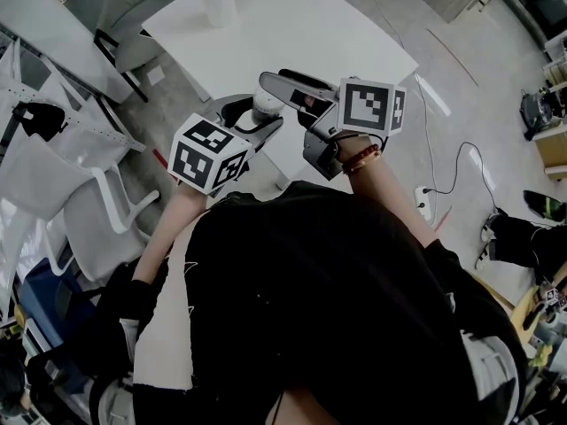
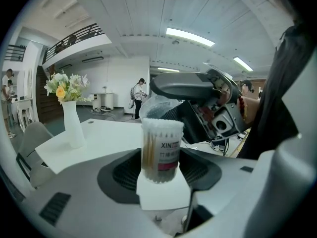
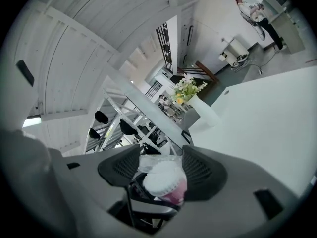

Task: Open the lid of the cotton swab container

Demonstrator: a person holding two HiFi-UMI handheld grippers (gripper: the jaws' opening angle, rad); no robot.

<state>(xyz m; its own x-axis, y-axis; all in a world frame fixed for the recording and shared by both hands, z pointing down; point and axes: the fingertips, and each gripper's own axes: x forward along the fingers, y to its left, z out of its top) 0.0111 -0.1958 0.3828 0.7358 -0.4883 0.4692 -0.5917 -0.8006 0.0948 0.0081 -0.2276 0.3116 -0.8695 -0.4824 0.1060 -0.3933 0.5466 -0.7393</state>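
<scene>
The cotton swab container is a clear tube with a pink label, packed with swabs. It stands upright between the pads of my left gripper, which is shut on it. White swab tips show at its top. The clear lid sits just above the tube's mouth, tilted, with my right gripper reaching in from the right. In the right gripper view the lid lies between the pads of that gripper, which is shut on it, with the swab tips just below. In the head view both grippers meet over the table's near edge around the container.
The white table carries a white vase of flowers at its far side. Grey chairs stand to the left of the table. A power strip with a cable lies on the floor at the right. People stand far off in the hall.
</scene>
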